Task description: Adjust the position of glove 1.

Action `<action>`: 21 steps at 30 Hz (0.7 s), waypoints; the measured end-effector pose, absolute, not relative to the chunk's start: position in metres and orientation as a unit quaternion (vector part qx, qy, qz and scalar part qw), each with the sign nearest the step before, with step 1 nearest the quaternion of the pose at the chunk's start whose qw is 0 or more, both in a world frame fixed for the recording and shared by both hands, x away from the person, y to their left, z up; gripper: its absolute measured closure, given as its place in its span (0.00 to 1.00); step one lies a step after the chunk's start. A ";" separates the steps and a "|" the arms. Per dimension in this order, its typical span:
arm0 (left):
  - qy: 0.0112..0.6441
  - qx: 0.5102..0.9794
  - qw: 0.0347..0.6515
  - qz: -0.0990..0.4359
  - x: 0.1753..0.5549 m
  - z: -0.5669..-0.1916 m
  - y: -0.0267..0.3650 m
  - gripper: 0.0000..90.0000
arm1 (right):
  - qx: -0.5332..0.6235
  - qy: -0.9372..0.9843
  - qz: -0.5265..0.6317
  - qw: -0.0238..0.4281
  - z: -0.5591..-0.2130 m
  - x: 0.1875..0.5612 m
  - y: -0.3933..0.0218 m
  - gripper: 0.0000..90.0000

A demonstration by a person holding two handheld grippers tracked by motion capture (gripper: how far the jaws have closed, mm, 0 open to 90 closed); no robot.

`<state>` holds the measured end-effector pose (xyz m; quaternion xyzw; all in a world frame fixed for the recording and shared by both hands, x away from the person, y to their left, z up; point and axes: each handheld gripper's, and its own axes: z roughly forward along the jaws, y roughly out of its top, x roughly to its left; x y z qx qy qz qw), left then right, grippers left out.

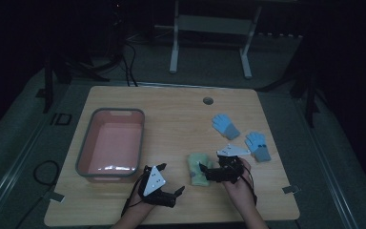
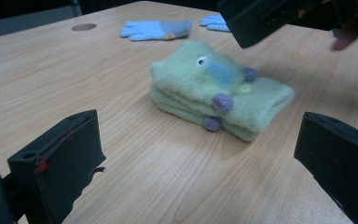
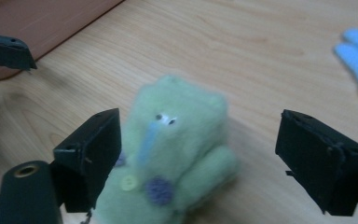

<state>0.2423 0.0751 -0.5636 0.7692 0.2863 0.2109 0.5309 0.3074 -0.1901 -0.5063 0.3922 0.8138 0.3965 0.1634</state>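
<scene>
the green mittens (image 2: 219, 88) lie as a stacked pair flat on the table (image 2: 74, 84), between the wide-spread jaws of the right gripper (image 1: 208, 168), pads off the fleece. they look light, soft and squashy, likely to sag and slide apart if pinched by one layer, so a bite across both cuffs or the thick middle seems safest. the left gripper (image 1: 177, 192) sits just beside them, jaws also wide, nothing in them, facing the pair. beyond the right gripper lie two blue gloves (image 1: 225, 125); past the left gripper stands the pink tub (image 1: 110, 114).
</scene>
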 end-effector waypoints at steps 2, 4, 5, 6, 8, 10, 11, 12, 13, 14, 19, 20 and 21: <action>0.284 0.768 0.537 0.202 0.243 -0.564 0.075 0.01 | 0.386 0.817 0.395 0.168 -0.505 0.309 -0.192 0.16; 0.279 0.774 0.538 0.184 0.244 -0.563 0.075 0.01 | 0.370 0.826 0.395 0.159 -0.503 0.314 -0.195 0.16; 0.278 0.787 0.519 0.182 0.244 -0.563 0.072 0.01 | 0.366 0.829 0.394 0.152 -0.503 0.315 -0.196 0.16; 0.278 0.787 0.519 0.182 0.244 -0.563 0.072 0.01 | 0.362 0.832 0.394 0.145 -0.504 0.317 -0.198 0.16; 0.270 0.799 0.501 0.196 0.243 -0.563 0.068 0.01 | 0.361 0.836 0.390 0.138 -0.506 0.320 -0.201 0.15; 0.264 0.811 0.487 0.189 0.242 -0.560 0.065 0.01 | 0.367 0.835 0.392 0.117 -0.507 0.323 -0.205 0.14; 0.265 0.813 0.484 0.186 0.242 -0.559 0.064 0.01 | 0.371 0.834 0.395 0.106 -0.508 0.325 -0.208 0.14; 0.267 0.814 0.483 0.183 0.243 -0.559 0.064 0.01 | 0.376 0.829 0.403 0.099 -0.508 0.327 -0.211 0.14; 0.267 0.814 0.483 0.183 0.243 -0.559 0.064 0.01 | 0.376 0.829 0.403 0.099 -0.508 0.327 -0.211 0.14; 0.271 0.820 0.478 0.157 0.244 -0.557 0.062 0.01 | 0.377 0.824 0.413 0.092 -0.507 0.329 -0.216 0.14; 0.257 0.847 0.441 0.149 0.245 -0.554 0.055 0.01 | 0.366 0.825 0.421 0.094 -0.503 0.328 -0.219 0.14; 0.251 0.850 0.440 0.143 0.245 -0.554 0.053 0.01 | 0.365 0.829 0.412 0.096 -0.502 0.329 -0.218 0.15; 0.245 0.852 0.444 0.134 0.245 -0.554 0.052 0.01 | 0.364 0.830 0.411 0.096 -0.502 0.329 -0.218 0.16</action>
